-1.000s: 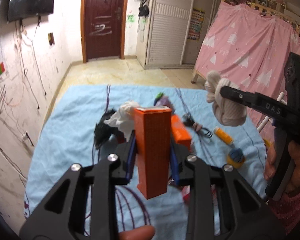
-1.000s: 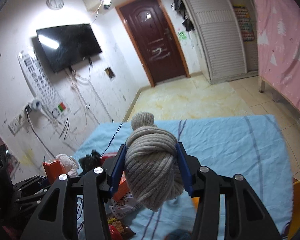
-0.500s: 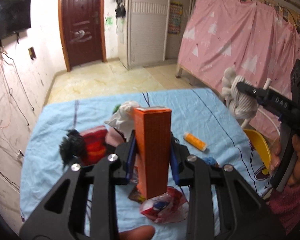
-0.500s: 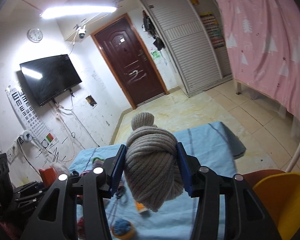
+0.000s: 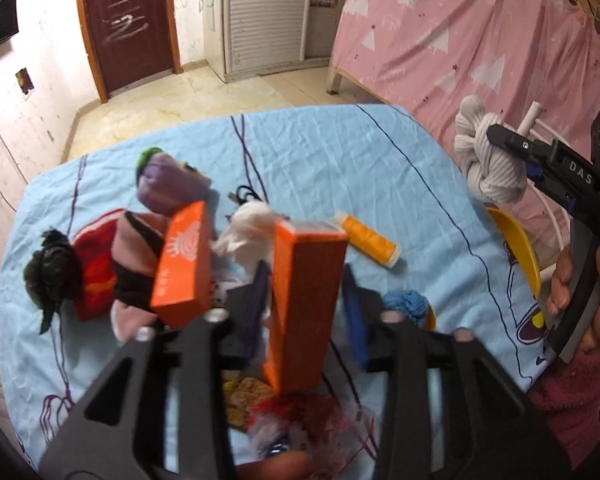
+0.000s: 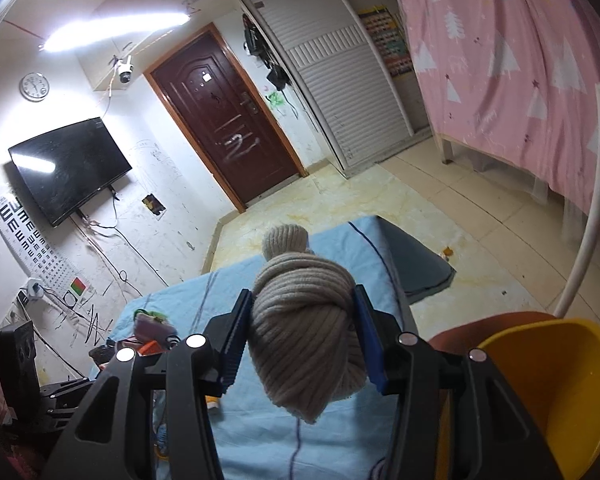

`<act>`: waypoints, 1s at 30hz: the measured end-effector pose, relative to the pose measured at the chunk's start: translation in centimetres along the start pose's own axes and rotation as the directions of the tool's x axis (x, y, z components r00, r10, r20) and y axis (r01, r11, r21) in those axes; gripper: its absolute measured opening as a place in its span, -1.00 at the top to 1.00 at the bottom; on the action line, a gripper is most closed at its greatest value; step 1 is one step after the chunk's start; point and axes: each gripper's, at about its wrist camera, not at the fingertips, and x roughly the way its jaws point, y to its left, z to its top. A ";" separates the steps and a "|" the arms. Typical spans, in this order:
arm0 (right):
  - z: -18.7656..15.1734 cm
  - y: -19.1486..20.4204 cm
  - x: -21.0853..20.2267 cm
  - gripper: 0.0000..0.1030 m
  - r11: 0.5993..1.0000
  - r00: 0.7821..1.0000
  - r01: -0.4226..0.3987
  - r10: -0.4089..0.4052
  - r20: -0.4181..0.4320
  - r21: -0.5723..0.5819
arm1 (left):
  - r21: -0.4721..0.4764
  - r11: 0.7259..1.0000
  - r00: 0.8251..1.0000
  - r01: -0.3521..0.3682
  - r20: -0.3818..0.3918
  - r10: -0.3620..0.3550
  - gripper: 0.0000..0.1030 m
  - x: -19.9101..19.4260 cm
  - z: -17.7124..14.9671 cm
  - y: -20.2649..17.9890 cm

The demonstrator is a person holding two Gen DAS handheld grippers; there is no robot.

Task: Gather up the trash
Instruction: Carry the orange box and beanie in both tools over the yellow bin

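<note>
A tall orange box (image 5: 306, 300) stands tilted between the blue pads of my left gripper (image 5: 306, 314). The jaws are opening, and a gap shows on each side of the box. It hangs over the pile of litter on the blue-sheeted table (image 5: 320, 152). My right gripper (image 6: 304, 332) is shut on a beige knotted knit bundle (image 6: 306, 344), just left of a yellow basin (image 6: 560, 392). In the left wrist view the bundle (image 5: 492, 168) and the right gripper (image 5: 512, 148) hover beyond the table's right edge, above the basin (image 5: 516, 252).
On the sheet lie a second orange box (image 5: 184, 260), a purple plush (image 5: 168, 184), red and pink cloth (image 5: 96, 272), a black fluffy lump (image 5: 52, 276), white tissue (image 5: 252, 228), an orange tube (image 5: 370, 242), a blue yarn ball (image 5: 406, 306) and wrappers (image 5: 300, 420).
The left jaws have spread and the orange box now leans loose between them; the left view has tipped down toward the pile. The right gripper carried the bundle rightward, next to the yellow basin.
</note>
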 end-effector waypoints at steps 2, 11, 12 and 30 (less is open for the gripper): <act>-0.1 -0.5 0.1 0.15 1.000 1.000 0.002 -0.002 -0.001 0.008 | 0.015 1.000 1.000 -0.021 0.013 0.020 -0.04 0.1 0.0 -0.5; -0.3 -1.8 0.3 0.15 0.999 1.000 -0.005 0.005 0.001 0.041 | 0.086 0.994 0.998 -0.068 -0.003 0.068 0.39 1.1 -0.3 -2.1; -0.4 -1.9 0.4 0.15 0.999 1.000 -0.006 0.006 0.001 0.043 | 0.095 0.993 0.997 -0.070 -0.005 0.071 0.39 1.2 -0.4 -2.4; -0.2 -7.0 -3.5 0.15 0.989 0.991 0.090 -0.100 0.087 0.116 | 0.183 0.981 0.995 -0.066 0.081 0.052 0.53 -0.6 2.3 -6.8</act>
